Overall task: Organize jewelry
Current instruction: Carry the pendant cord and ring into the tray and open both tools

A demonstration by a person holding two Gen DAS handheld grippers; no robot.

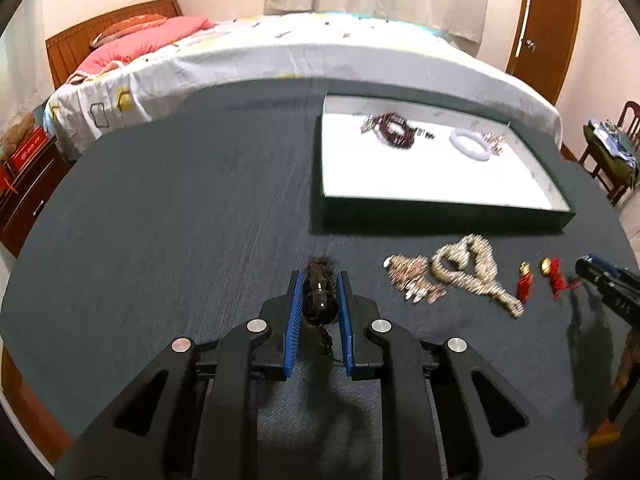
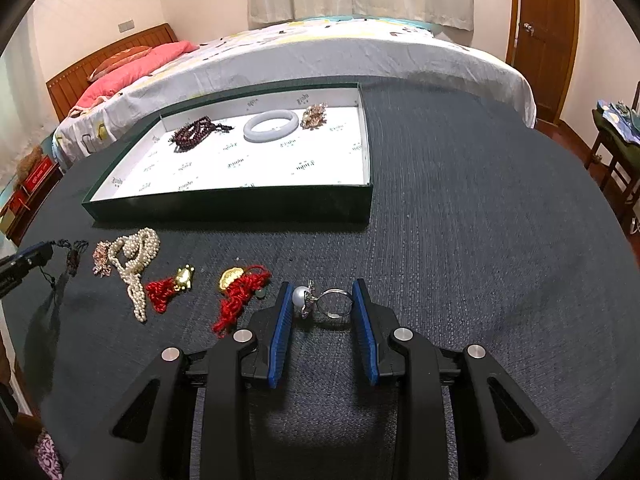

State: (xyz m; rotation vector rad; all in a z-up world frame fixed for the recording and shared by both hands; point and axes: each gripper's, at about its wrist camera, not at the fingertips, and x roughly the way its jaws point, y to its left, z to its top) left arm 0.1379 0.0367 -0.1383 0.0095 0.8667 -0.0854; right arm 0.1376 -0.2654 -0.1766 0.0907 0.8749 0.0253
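My left gripper [image 1: 319, 286] is shut on a dark beaded bracelet [image 1: 317, 300] and holds it just above the dark table. My right gripper [image 2: 320, 296] is shut on a silver pearl ring [image 2: 320, 300], with both blue pads touching it, low over the table. A green tray with a white floor [image 2: 240, 172] holds a dark red bead bracelet [image 2: 192, 134], a pale jade bangle [image 2: 271, 126] and a small gold cluster [image 2: 314, 116]. A pearl necklace [image 2: 136, 258], a pink-gold piece [image 2: 102, 258] and two red tassel charms [image 2: 170, 288] [image 2: 240, 292] lie in front of the tray.
The dark table [image 2: 460, 220] stands beside a bed [image 2: 320, 52] with a white sheet. A wooden door [image 2: 540, 32] is at the back right, a chair [image 2: 616, 140] at the right and a wooden nightstand [image 1: 28, 192] at the left.
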